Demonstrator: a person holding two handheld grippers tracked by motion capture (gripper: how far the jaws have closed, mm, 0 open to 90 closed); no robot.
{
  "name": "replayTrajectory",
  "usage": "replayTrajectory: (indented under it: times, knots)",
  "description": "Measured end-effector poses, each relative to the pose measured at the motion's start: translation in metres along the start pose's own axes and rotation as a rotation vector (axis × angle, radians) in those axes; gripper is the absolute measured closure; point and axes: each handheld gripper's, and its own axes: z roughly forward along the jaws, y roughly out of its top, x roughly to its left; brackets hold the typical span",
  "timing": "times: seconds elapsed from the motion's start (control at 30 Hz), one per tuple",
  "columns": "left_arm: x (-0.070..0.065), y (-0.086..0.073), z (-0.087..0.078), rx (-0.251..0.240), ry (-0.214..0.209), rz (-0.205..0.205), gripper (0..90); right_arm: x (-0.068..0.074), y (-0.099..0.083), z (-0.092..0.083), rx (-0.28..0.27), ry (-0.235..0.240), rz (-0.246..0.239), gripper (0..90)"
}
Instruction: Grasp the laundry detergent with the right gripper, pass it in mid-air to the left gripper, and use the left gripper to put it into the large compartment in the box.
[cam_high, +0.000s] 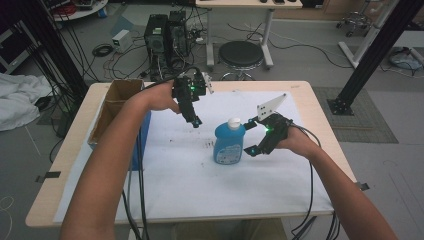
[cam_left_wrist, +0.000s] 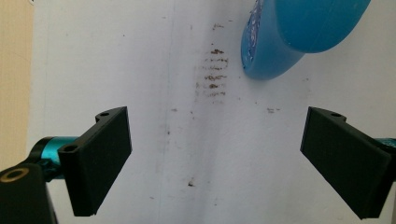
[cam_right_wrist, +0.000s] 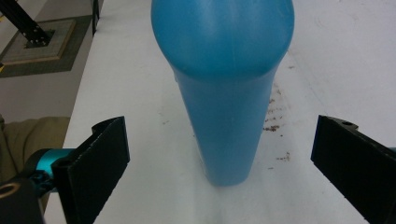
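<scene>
Upright, smooth blue plastic bottle (cam_high: 229, 143) wears a white cap (cam_high: 234, 121).

Open cardboard box (cam_high: 114, 102) at the table's (cam_high: 300, 92) left edge, black stool (cam_high: 241, 54) beyond — computer towers (cam_high: 166, 34) on the floor.

The high view is dim and slightly soft, with low resolution; room edges at 9 and 3 o'clock fall into shade, and straight lines bow a little toward the corners. The white sheet (cam_high: 200, 170) on the tabletop (cam_high: 320, 125) is the brightest area, evenly lit from above, without glare. The blue bottle (cam_high: 229, 144) casts only a faint, diffuse shadow. In both gripper views the black fingers (cam_left_wrist: 100, 158) are sharp but lack detail, while the bottle at 12 o'clock looks soft and close.
</scene>
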Motion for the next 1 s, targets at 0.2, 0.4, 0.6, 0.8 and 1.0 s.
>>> replayTrajectory:
  times: [0.2, 0.4, 0.6, 0.8, 1.0]
  knots:
    - [0.001, -0.001, 0.000, 0.003, 0.002, -0.003, 8.8, -0.003, -0.002, 0.006, -0.038, -0.002, 0.012, 3.3]
    - [0.002, -0.001, 0.001, 0.001, 0.005, -0.010, 8.8, -0.004, -0.003, 0.012, -0.057, 0.007, 0.017, 3.3]
    - [0.002, -0.001, 0.002, -0.002, 0.002, -0.016, 8.8, -0.004, -0.003, 0.021, -0.081, 0.016, 0.027, 3.3]
    - [0.003, -0.002, 0.002, 0.000, 0.006, -0.012, 8.8, -0.005, -0.003, 0.031, -0.095, 0.024, 0.031, 3.3]
    - [0.004, -0.003, 0.002, 0.000, 0.008, -0.019, 8.8, -0.004, -0.003, 0.039, -0.120, 0.028, 0.033, 3.3]
